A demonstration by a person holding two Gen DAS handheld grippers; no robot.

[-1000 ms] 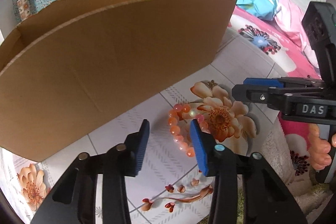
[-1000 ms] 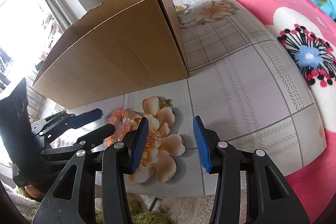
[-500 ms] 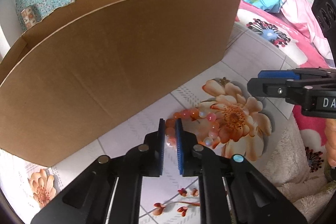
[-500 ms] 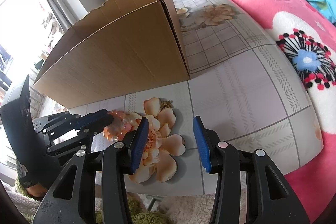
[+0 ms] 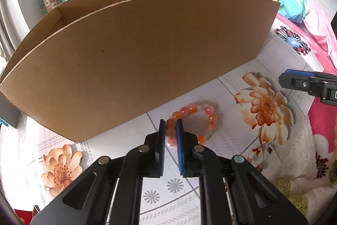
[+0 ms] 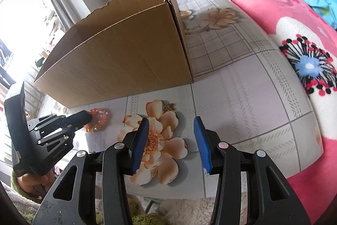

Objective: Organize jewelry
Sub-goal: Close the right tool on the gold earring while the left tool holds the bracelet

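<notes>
low in the centre of the left wrist view, the left gripper [image 5: 171, 136] has its blue pads pinched on the near side of the orange bead bracelet [image 5: 192, 123], which lies on the flowered tablecloth [image 5: 242, 111] just in front of the cardboard box [image 5: 137, 60]. in the right wrist view the right gripper [image 6: 171, 140] hangs with jaws wide apart over a printed flower, a small gold charm [image 6: 169, 107] just beyond it.
</notes>
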